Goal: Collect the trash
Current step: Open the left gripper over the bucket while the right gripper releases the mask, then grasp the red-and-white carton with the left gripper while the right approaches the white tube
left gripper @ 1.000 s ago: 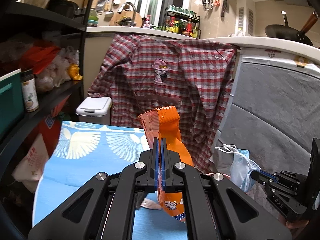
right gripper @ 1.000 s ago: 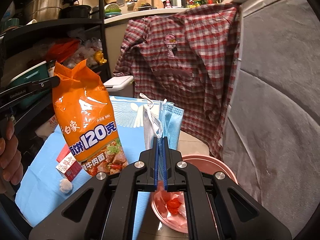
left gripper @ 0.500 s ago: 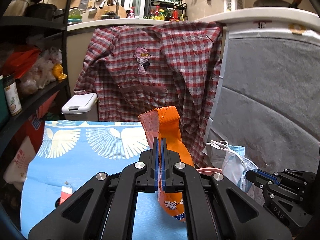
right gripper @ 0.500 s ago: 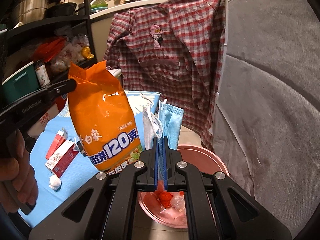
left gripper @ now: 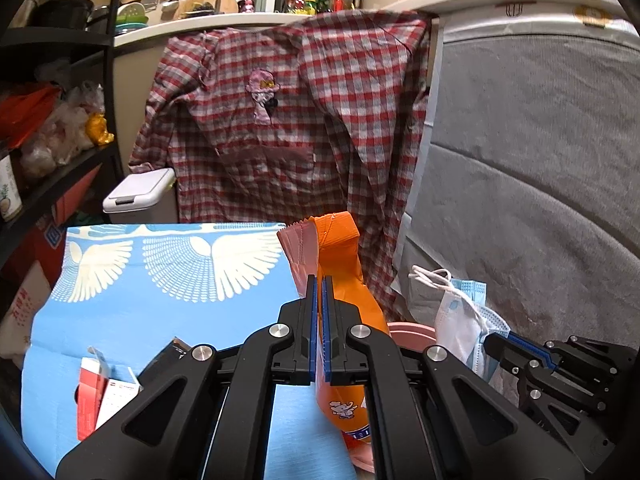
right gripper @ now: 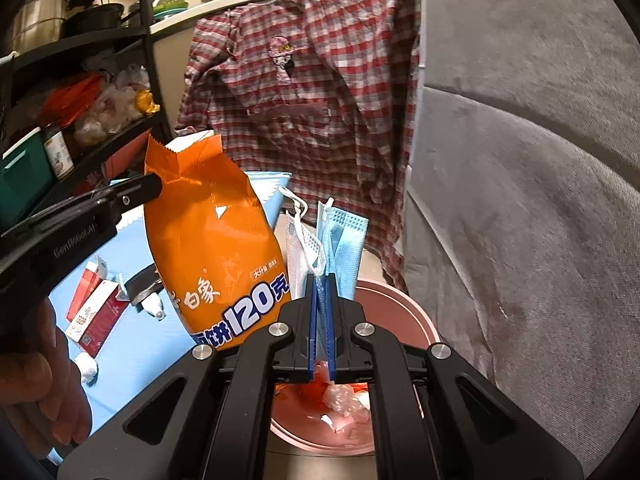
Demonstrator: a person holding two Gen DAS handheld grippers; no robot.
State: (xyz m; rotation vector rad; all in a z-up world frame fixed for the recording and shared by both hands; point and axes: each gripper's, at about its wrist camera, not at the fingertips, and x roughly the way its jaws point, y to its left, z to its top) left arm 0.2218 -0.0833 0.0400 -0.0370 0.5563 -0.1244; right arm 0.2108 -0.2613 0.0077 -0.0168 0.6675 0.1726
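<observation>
Left claw (left gripper: 319,300) pinches the orange bag (left gripper: 344,320) near its crimped top, jaws pressed together on it; bag hangs upright in the air, lower end dropping past the claw. In the right view the same bag (right gripper: 216,248) hangs at the left, gripped at its top left corner by the left claw (right gripper: 154,190), with the person's hand (right gripper: 40,392) behind on the handle. Bag sits between the blue table (right gripper: 132,328) and the pink bin (right gripper: 404,312), its lower end near the bin rim; cannot tell if it touches

Right claw (right gripper: 320,292) pinches two masks, jaws closed on them: a white mask (right gripper: 302,252) and a blue mask (right gripper: 344,248), both standing up above the jaws, right over the bin. From the left view the masks (left gripper: 460,312) are held by the right claw (left gripper: 492,344) at the right, beside the bin rim (left gripper: 412,330)

Bin holds crumpled plastic and red scraps (right gripper: 336,396)

On the table: red-white cartons (right gripper: 92,300), a black item (right gripper: 140,284), a white wad (right gripper: 88,366). Left view shows the cartons (left gripper: 100,396) at the lower left on the blue cloth (left gripper: 160,288)

Behind: plaid shirt (left gripper: 288,120) hung over a counter edge, small white lidded bin (left gripper: 140,192), grey cover (left gripper: 540,160) on the right, black shelf (left gripper: 52,184) with bags on the left
</observation>
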